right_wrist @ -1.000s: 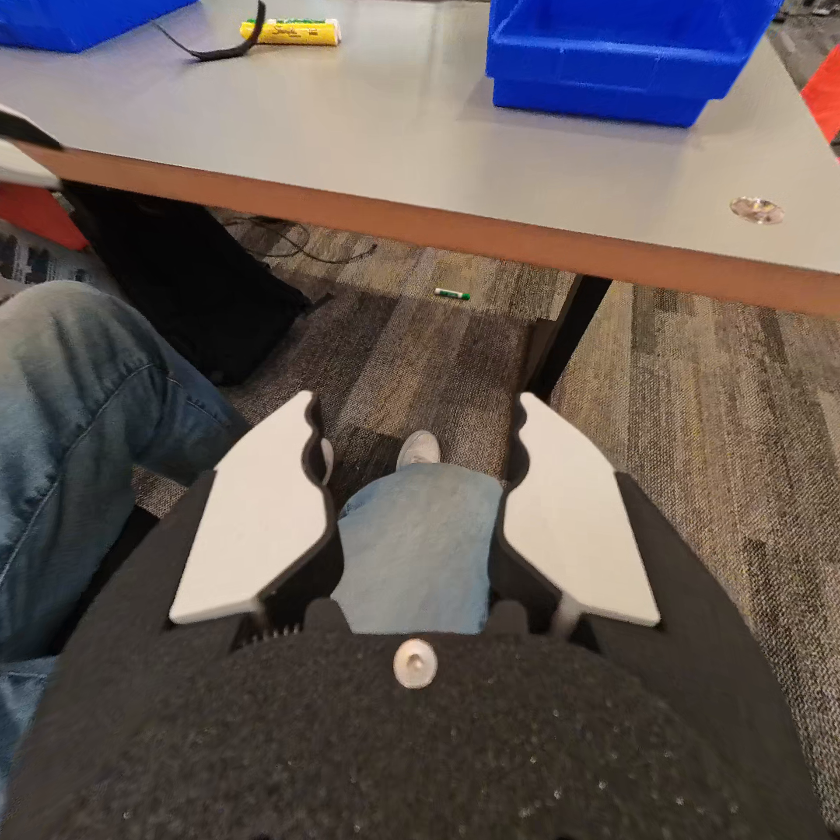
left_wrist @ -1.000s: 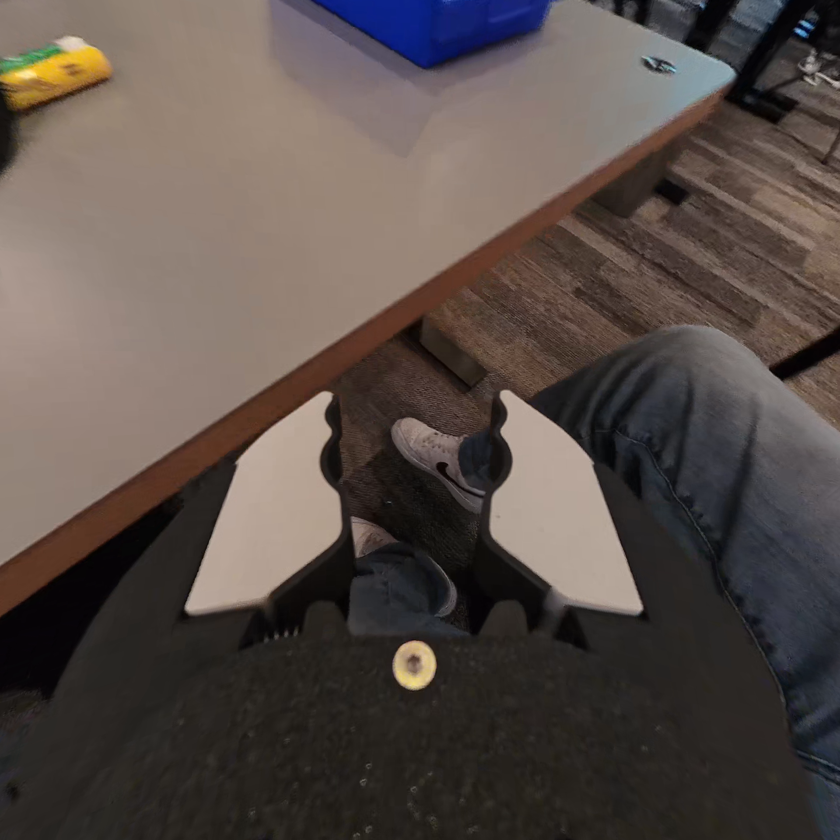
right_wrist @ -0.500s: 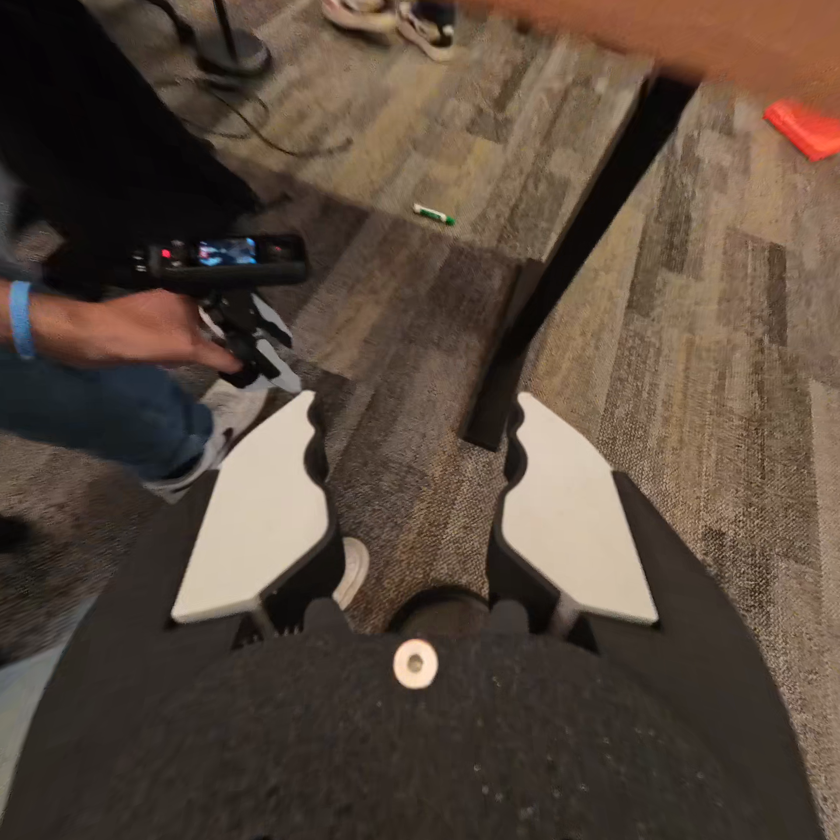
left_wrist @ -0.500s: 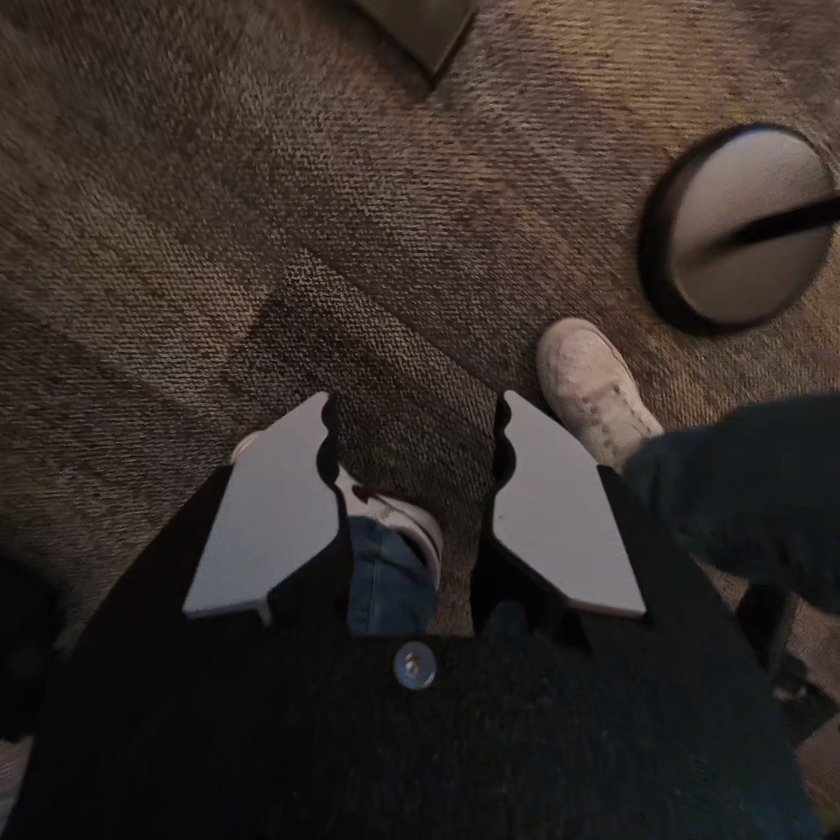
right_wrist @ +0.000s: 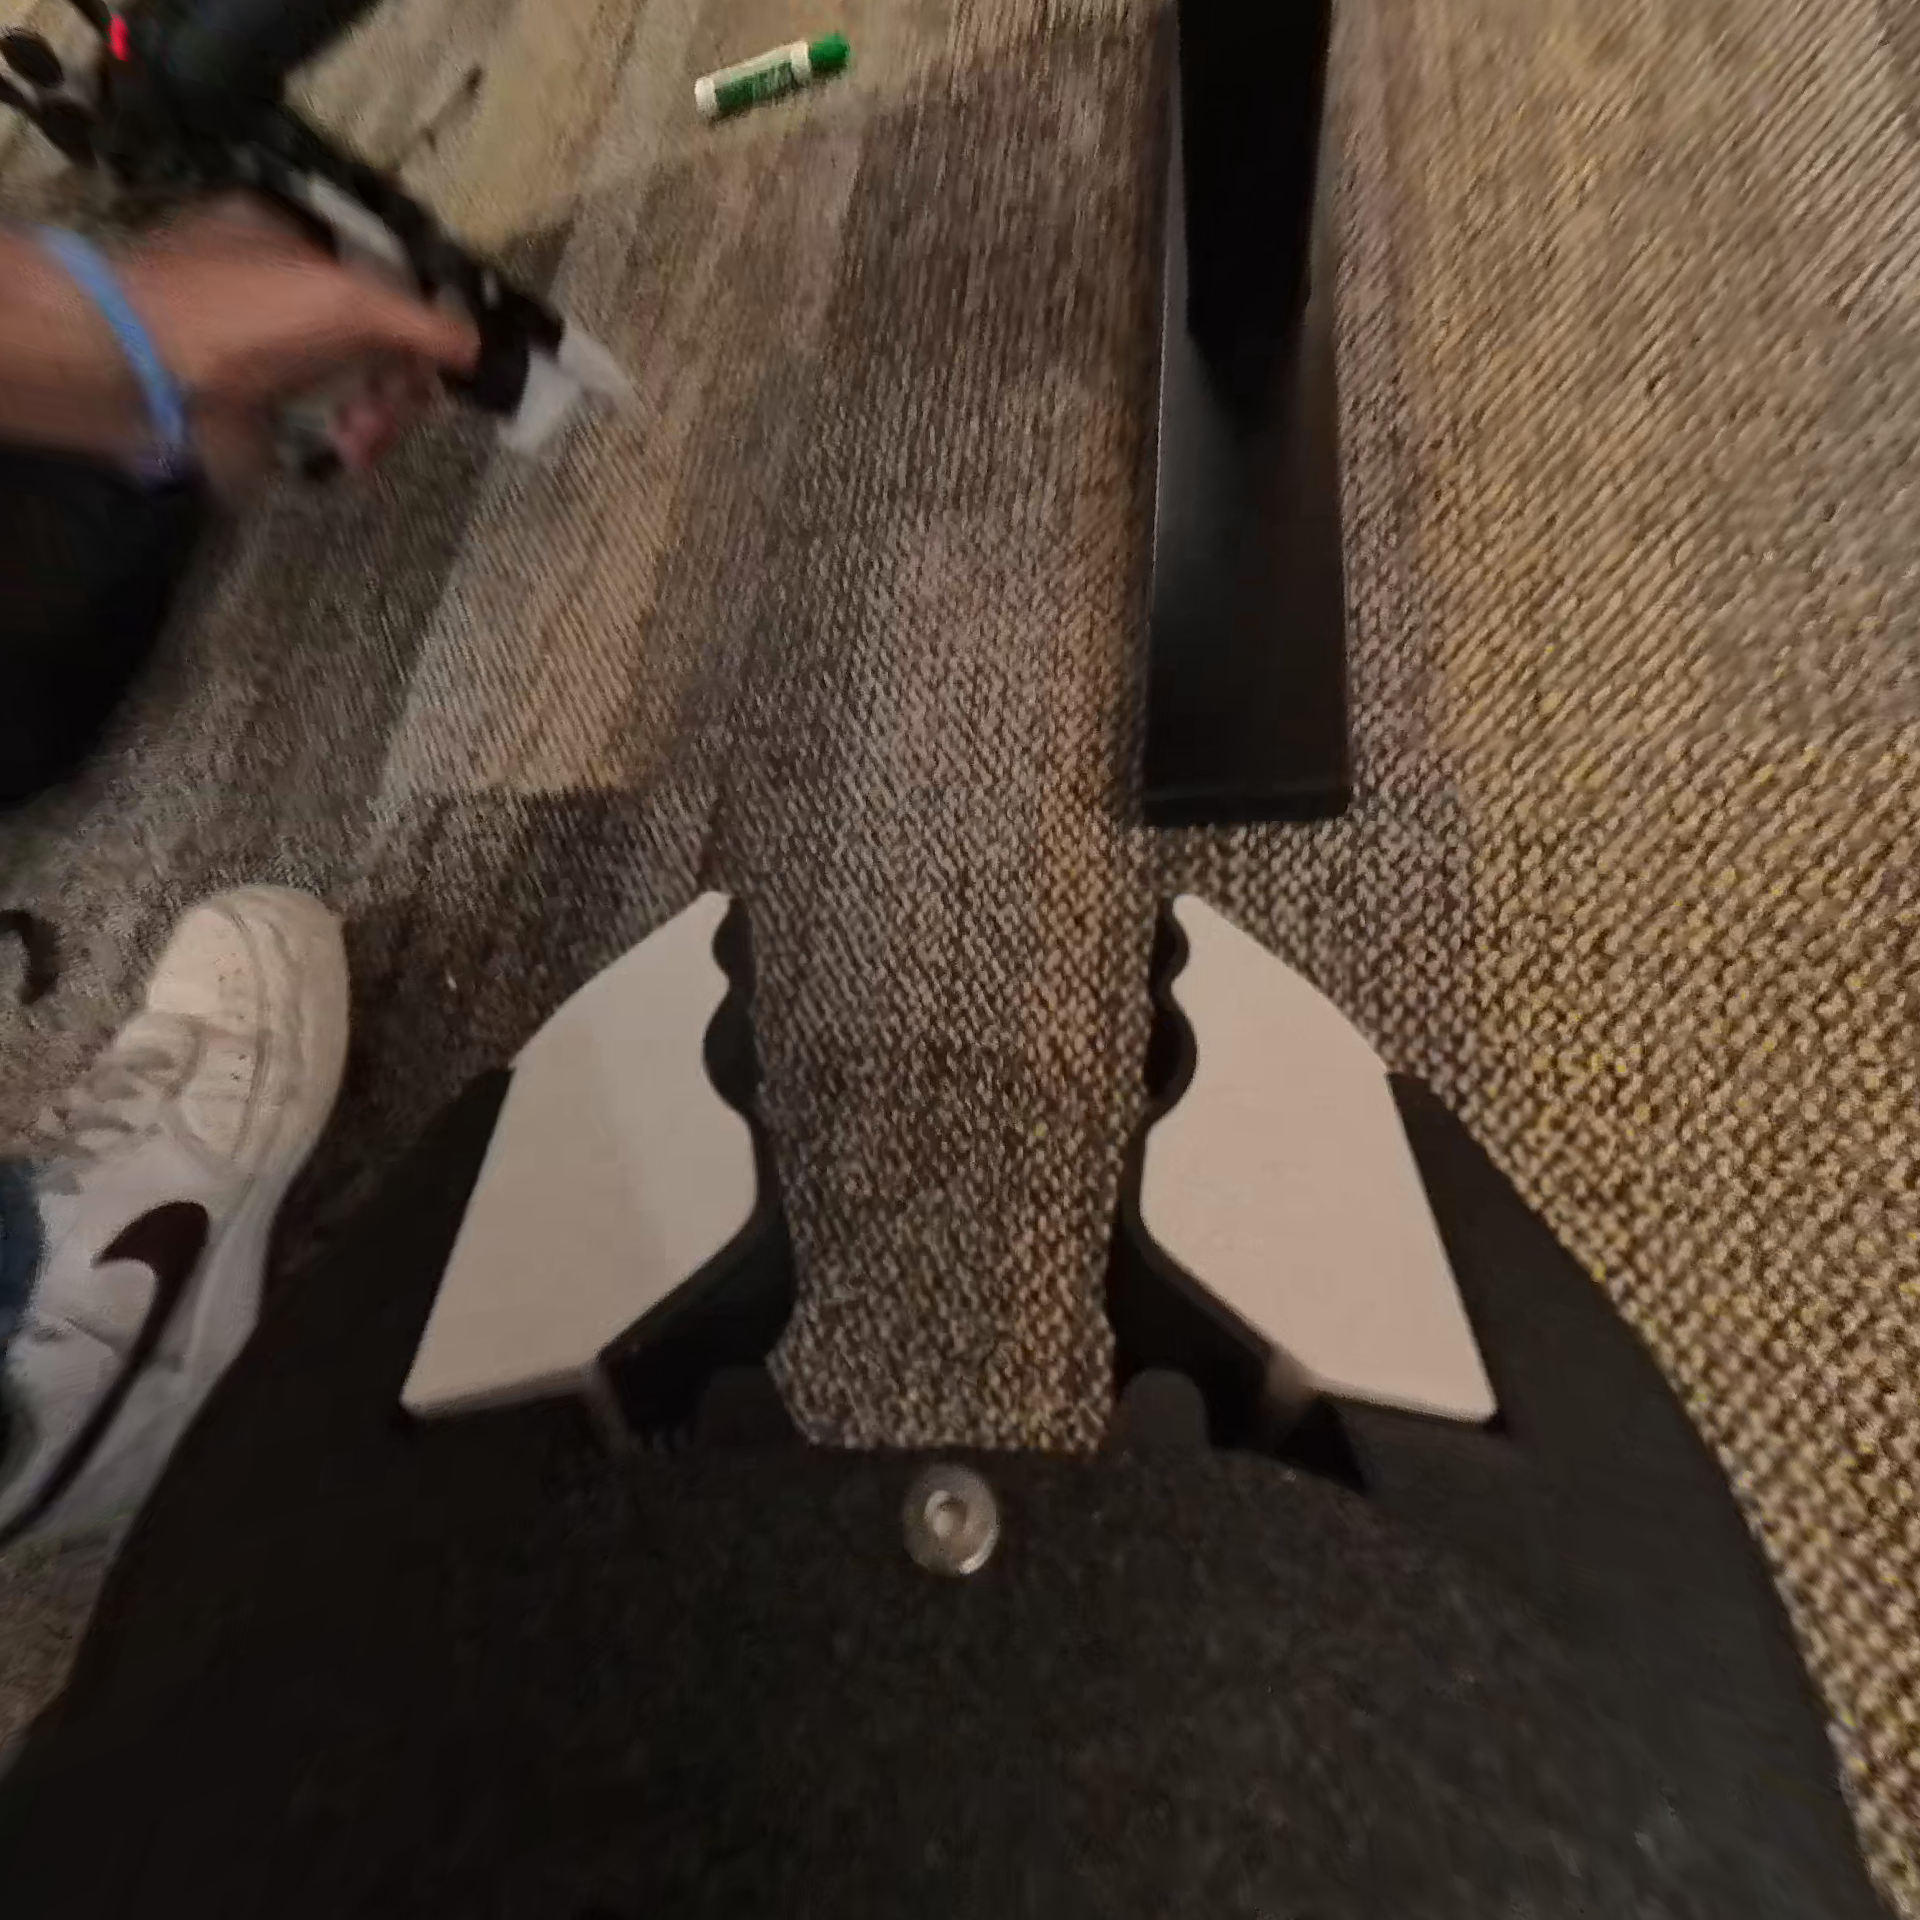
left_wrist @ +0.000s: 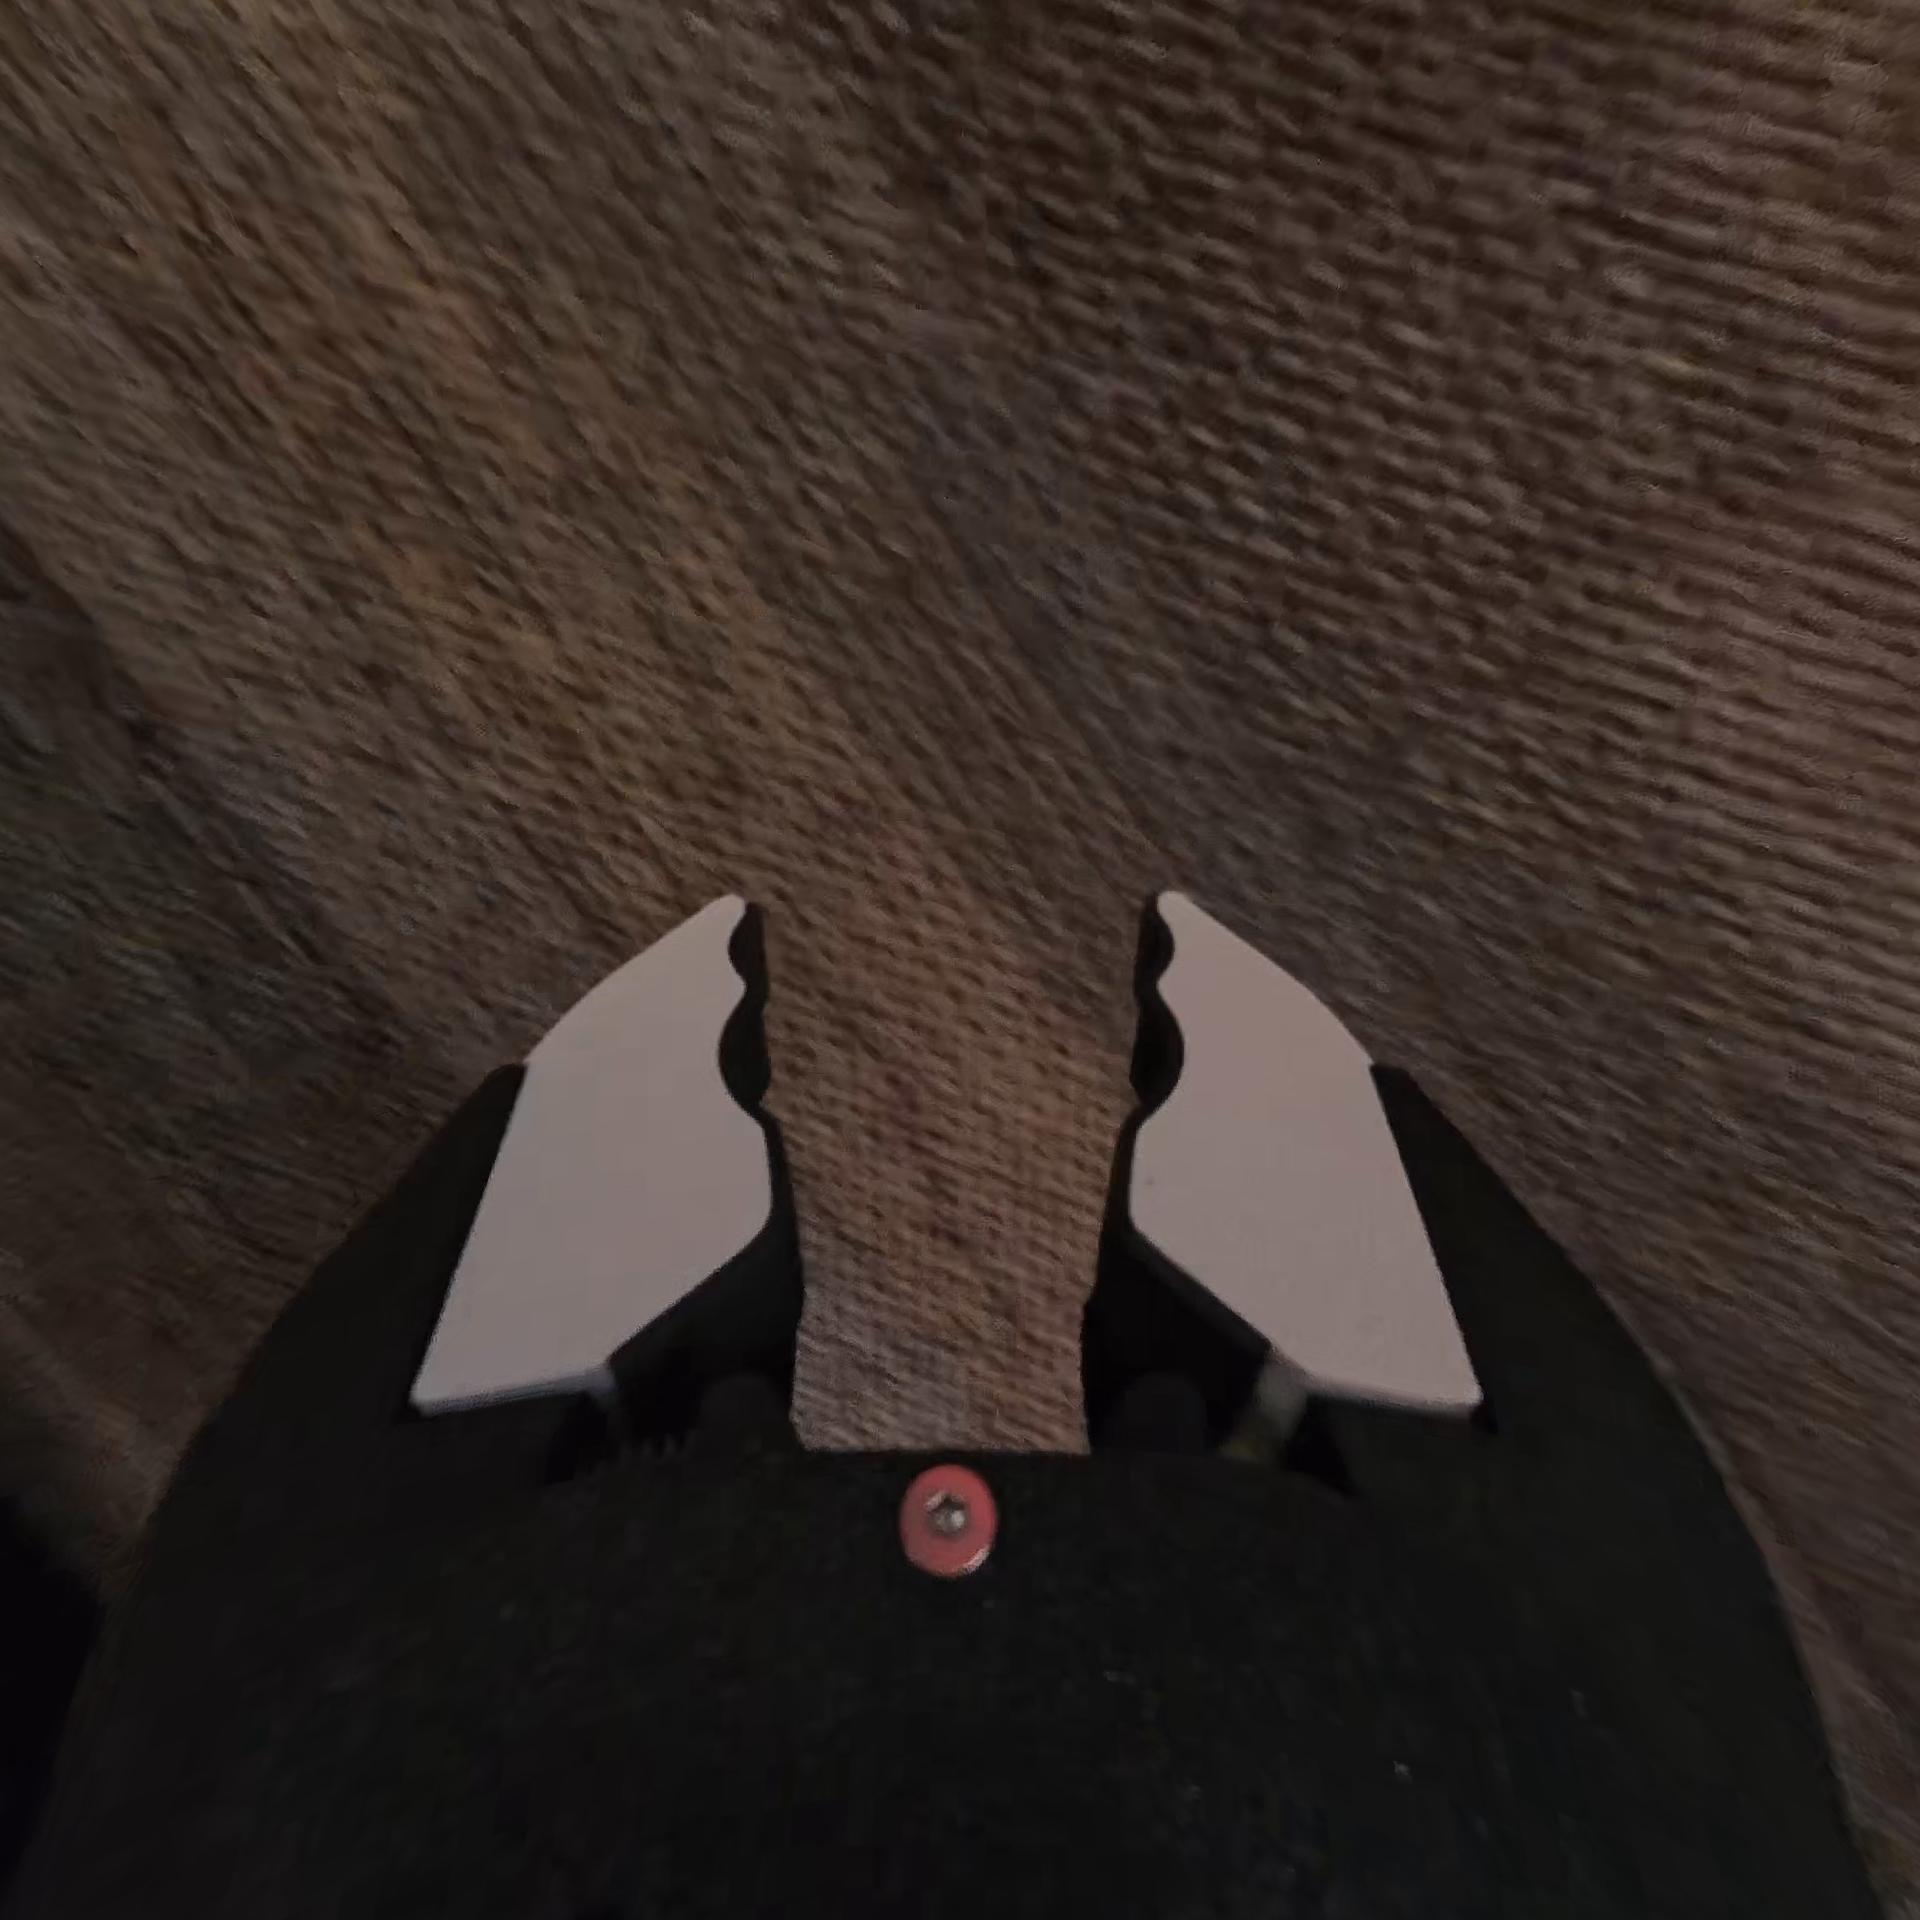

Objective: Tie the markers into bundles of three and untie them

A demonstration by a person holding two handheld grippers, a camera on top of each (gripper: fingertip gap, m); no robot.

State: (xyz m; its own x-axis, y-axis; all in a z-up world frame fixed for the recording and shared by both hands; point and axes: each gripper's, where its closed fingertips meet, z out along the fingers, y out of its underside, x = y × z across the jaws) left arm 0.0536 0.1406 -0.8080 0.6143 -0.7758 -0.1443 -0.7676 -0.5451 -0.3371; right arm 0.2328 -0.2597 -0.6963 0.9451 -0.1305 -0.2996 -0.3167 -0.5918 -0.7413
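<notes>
A green and white marker (right_wrist: pixel 771 78) lies on the carpet at the far top of the right wrist view. My right gripper (right_wrist: pixel 951 914) is open and empty, pointing down close above the carpet, well short of the marker. My left gripper (left_wrist: pixel 945 909) is open and empty, very close above brown carpet (left_wrist: pixel 935 468); nothing else shows in its view. The left gripper also shows blurred in the right wrist view (right_wrist: pixel 499 343), held in a hand (right_wrist: pixel 281 353) with a blue wristband, low over the floor. The table top and other markers are out of view.
A black table leg and foot (right_wrist: pixel 1242 468) stands on the carpet (right_wrist: pixel 1558 623) just ahead and right of my right gripper. A white sneaker (right_wrist: pixel 166 1195) rests at the left edge of the right wrist view.
Both grippers have dropped from table height down to just above the carpet. The table, blue bins and legs have left view. The green marker is now nearer. Both stay open.
</notes>
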